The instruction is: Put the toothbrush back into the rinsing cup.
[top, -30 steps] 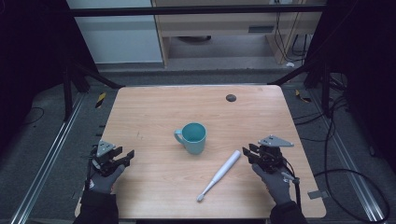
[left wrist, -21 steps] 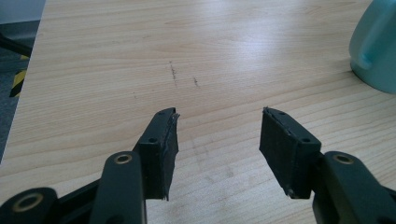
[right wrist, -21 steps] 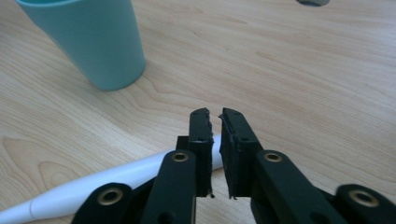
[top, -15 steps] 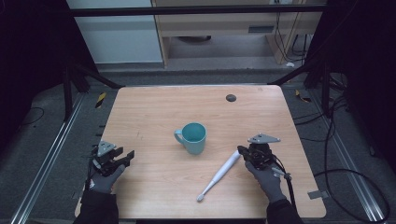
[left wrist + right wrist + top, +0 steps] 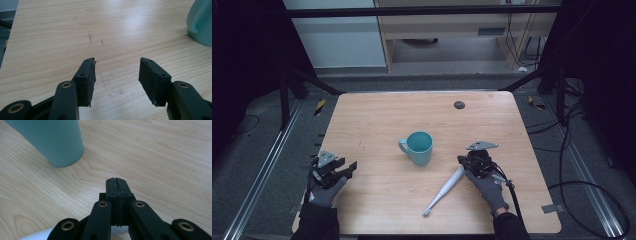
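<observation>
A teal mug [image 5: 419, 146] stands upright near the middle of the wooden table [image 5: 377, 115], its handle pointing left. A white toothbrush-like stick [image 5: 444, 189] lies slanted in front of it to the right, its upper end reaching my right gripper [image 5: 460, 160]. In the right gripper view that gripper [image 5: 116, 180] is shut with nothing between its jaws; the mug [image 5: 50, 140] stands just ahead on the left, and the stick's white end [image 5: 37, 235] lies below the jaws. My left gripper [image 5: 350, 167] rests low at the table's left front, open [image 5: 117, 62] and empty, the mug [image 5: 201, 22] at far right.
A small dark round spot [image 5: 459, 104] lies near the table's back right. A black cable [image 5: 512, 192] trails from the right gripper toward the front edge. Metal floor rails [image 5: 267, 170] run along both sides of the table.
The right gripper has moved left across the table to the upper end of the white stick. The left gripper, the mug and the stick have stayed put.
</observation>
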Motion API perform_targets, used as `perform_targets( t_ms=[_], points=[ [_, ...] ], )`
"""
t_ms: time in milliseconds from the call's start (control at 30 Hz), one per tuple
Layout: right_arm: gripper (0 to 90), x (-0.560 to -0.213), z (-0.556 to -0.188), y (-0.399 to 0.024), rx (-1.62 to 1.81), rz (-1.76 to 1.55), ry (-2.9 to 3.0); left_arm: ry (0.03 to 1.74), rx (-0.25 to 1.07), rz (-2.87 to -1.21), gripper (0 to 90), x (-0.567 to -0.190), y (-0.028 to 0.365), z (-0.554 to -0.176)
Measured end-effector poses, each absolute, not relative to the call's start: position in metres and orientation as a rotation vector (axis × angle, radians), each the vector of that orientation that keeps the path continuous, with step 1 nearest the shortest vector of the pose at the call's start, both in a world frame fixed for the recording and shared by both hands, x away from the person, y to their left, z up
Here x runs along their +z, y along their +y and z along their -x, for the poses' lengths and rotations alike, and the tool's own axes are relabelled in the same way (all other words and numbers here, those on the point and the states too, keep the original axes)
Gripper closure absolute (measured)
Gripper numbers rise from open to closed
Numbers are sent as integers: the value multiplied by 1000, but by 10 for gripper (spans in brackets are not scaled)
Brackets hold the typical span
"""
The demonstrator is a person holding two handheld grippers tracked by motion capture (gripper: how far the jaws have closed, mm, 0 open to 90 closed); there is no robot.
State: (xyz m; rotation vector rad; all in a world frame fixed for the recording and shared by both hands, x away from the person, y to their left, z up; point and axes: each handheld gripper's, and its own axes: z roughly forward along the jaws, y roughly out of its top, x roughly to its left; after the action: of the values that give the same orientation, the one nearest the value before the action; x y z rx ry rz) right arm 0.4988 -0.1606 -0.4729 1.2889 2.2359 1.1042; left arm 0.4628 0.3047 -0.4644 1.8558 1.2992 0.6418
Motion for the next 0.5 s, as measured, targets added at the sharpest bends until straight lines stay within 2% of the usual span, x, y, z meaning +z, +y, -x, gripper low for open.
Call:
perform_targets(
  t_ms=[500],
  points=[
    [885, -479, -500, -160, 1038, -1287, 2267, 1302, 637, -1859, 466, -466, 305, -462]
  ],
)
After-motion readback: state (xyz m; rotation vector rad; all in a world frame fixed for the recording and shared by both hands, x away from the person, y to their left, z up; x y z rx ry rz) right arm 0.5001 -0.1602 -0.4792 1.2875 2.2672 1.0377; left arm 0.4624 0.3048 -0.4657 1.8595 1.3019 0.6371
